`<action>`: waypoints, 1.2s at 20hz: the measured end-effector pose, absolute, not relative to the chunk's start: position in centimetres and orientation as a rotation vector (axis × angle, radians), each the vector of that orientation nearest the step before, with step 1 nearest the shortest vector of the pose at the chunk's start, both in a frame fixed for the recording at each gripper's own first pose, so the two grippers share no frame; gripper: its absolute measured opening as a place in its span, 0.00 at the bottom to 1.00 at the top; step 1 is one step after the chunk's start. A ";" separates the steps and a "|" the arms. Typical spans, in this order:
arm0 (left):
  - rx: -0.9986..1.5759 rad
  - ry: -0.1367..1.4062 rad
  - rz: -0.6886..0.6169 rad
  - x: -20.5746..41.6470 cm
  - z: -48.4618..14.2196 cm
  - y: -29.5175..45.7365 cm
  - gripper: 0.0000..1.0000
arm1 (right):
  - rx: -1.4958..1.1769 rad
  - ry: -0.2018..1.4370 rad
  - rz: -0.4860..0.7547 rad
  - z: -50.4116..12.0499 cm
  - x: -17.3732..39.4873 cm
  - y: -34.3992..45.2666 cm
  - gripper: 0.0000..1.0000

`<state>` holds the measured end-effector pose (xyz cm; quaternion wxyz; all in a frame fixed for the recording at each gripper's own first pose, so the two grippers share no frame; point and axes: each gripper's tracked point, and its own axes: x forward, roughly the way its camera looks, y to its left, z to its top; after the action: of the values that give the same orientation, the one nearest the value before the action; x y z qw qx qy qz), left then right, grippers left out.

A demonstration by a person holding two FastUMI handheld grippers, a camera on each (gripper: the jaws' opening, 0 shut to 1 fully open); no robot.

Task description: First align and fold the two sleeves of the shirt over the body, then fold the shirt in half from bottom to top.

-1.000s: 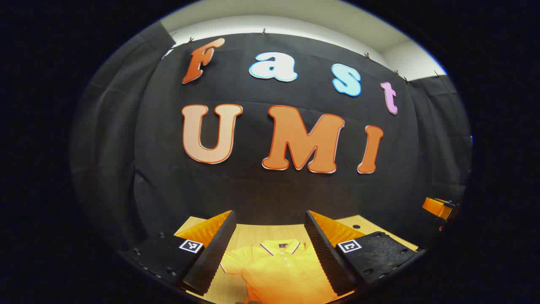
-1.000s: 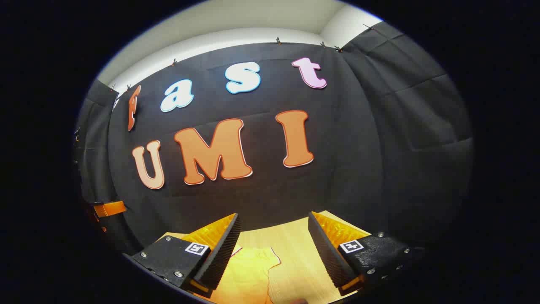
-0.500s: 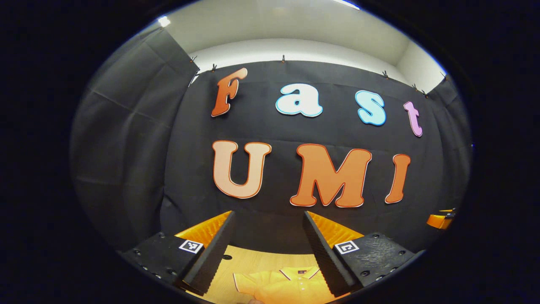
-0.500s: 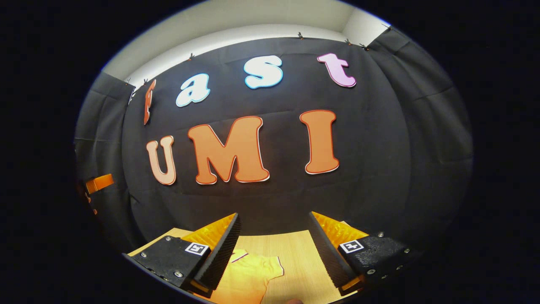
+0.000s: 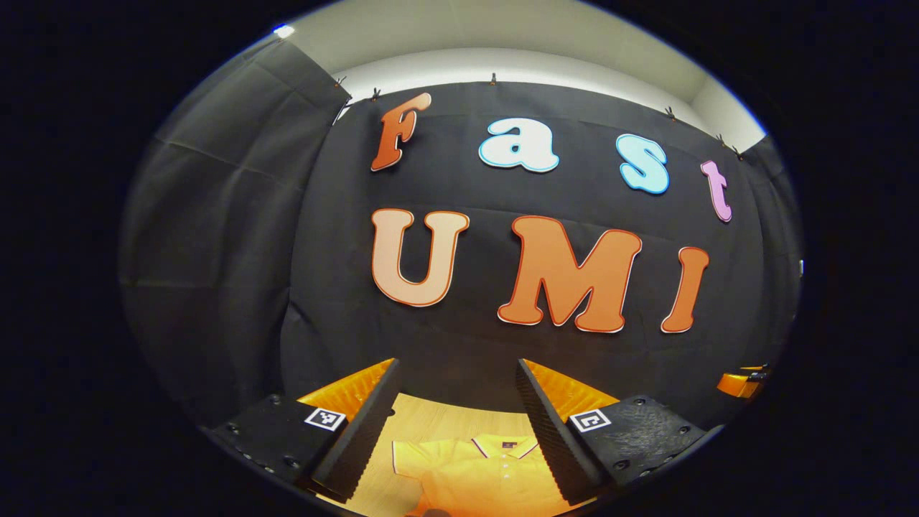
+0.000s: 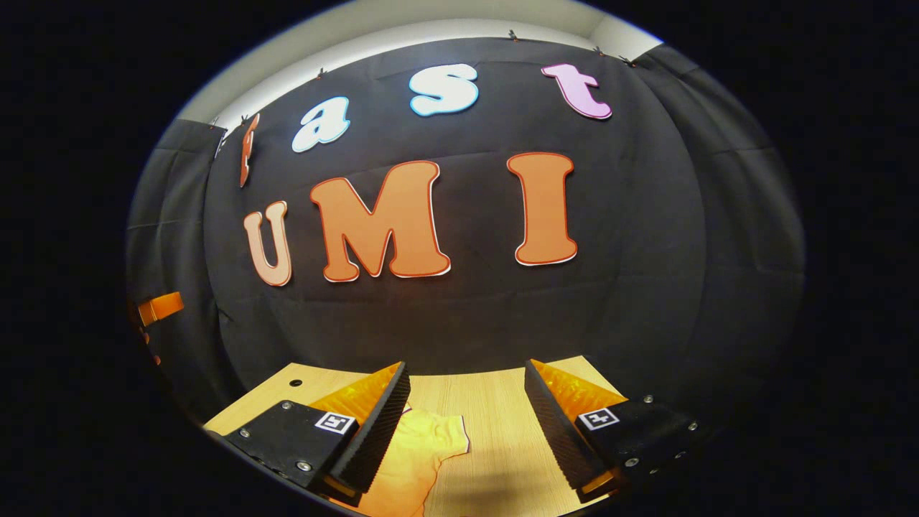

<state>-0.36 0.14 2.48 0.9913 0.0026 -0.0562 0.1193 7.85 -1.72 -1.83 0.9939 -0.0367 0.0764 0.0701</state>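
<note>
Lying flat on the wooden table (image 6: 502,416), the yellow shirt (image 5: 477,474) sits beneath both released hand-held grippers (image 5: 456,424) (image 6: 467,424).

**Desk and shirt**

A light wooden desk (image 5: 431,416) fills the bottom centre of the left gripper view, with a yellow shirt (image 5: 477,474) lying flat on it, collar toward the far edge. In the right gripper view the desk (image 6: 495,424) carries one short sleeve (image 6: 438,441) at lower centre, and a small round hole shows at the desk's upper left.
</note>
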 end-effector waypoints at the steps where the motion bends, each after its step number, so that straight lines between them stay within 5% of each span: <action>1: 0.008 -0.109 0.227 0.1 2.4 0.1 0.97 | -0.057 0.164 0.126 -2.0 7.9 -1.7 0.97; 9: 0.021 -0.025 0.158 4.3 0.5 2.0 0.98 | -0.103 0.254 0.060 -3.8 10.5 -0.4 0.97; 24: -0.004 0.108 0.215 5.4 -5.4 9.3 0.98 | -0.138 0.978 0.137 -21.5 22.5 2.2 0.98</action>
<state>5.42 9.30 -5.39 0.9928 -0.0020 0.0536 0.1074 22.46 2.23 -21.52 0.8783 -0.0660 0.4689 0.0657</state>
